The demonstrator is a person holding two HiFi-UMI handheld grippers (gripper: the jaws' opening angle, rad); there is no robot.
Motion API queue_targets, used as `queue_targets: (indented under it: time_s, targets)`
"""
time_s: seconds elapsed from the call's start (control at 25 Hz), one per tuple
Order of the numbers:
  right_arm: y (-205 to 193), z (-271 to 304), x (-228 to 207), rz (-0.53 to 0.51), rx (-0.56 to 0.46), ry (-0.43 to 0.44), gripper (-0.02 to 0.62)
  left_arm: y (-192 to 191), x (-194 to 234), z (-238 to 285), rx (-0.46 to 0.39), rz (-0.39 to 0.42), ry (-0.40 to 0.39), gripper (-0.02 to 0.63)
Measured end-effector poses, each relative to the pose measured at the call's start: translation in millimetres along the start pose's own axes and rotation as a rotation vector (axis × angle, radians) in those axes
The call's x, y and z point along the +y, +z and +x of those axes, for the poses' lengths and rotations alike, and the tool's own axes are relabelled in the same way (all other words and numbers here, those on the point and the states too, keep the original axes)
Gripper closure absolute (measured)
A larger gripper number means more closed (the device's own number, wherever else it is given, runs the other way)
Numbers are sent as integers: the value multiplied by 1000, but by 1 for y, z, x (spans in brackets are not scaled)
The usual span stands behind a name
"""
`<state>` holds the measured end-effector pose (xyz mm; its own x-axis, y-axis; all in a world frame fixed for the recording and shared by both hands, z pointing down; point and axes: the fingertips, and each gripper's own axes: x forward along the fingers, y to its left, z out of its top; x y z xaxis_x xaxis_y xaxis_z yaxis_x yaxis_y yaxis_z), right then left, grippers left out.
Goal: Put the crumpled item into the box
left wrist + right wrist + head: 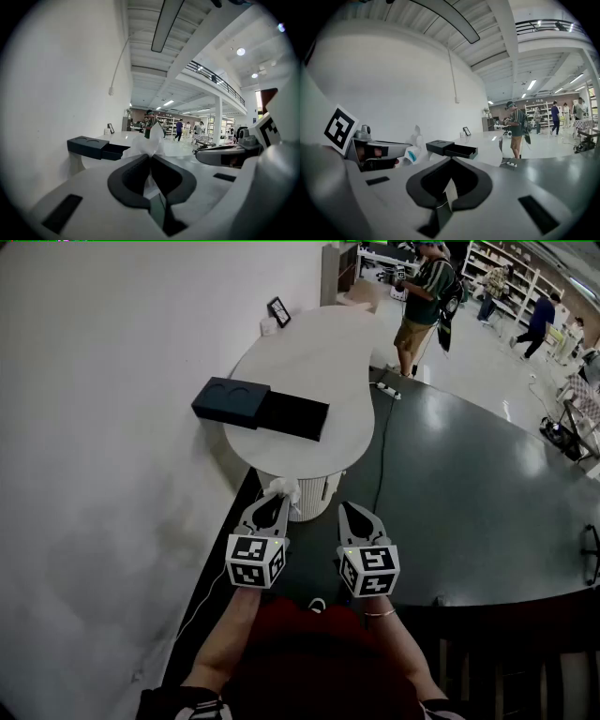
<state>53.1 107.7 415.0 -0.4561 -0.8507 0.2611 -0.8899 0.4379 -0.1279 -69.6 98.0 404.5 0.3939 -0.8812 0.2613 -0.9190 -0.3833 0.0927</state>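
My left gripper [277, 496] is shut on a crumpled white tissue [284, 487] and hangs in the air just short of the near end of the white table [319, 362]. The left gripper view shows the tissue [150, 142] sticking up from between the closed jaws. A black box [261, 409] lies on the table's left part with its inner tray slid out to the right; it also shows in the gripper views [96, 147] [451, 149]. Beside the left one, my right gripper [350, 508] is shut, with no object between its jaws.
A white wall runs along the left. A small picture frame [278, 310] stands at the table's far end. A person in a striped shirt [427, 296] stands beyond it. A power strip with cable [384, 390] lies on the dark floor to the right.
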Motion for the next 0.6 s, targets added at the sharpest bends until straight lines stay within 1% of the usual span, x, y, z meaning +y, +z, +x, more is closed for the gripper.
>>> queue_targets:
  time_s: [0.16, 0.48, 0.6]
  targets:
    - [0, -2, -8, -3, 0, -4, 581, 0, -6, 3, 4, 4, 0, 571]
    - [-1, -8, -21, 39, -13, -7, 580, 4, -11, 5, 3, 4, 22, 571]
    - [-6, -8, -25, 43, -2, -13, 580, 4, -10, 7, 2, 3, 31, 572]
